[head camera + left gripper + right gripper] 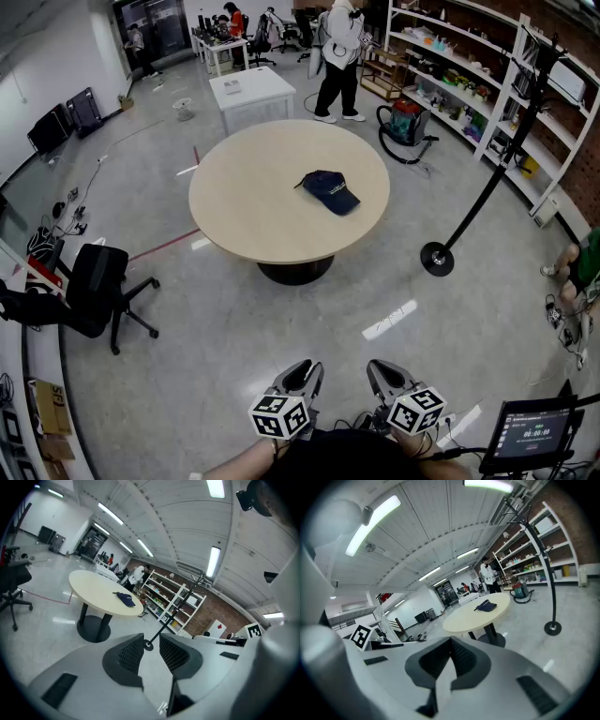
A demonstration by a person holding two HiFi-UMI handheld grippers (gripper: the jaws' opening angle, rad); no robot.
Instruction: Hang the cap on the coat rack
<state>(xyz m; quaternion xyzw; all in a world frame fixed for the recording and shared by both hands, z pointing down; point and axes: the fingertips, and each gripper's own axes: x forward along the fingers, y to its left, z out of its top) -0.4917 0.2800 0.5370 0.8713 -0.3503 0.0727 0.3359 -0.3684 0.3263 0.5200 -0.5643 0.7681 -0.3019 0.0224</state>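
A dark blue cap lies on the round beige table, right of its middle; the cap and the cap also show far off in both gripper views. A black coat rack stands on a round base on the floor to the table's right, also seen as the coat rack and the coat rack. My left gripper is near the bottom edge, open and empty. My right gripper is beside it, shut with nothing between its jaws. Both are far from the cap.
A black office chair stands at the left. White shelves with goods line the right wall, with a vacuum cleaner before them. A person stands beyond the table near a white square table. A monitor is at the bottom right.
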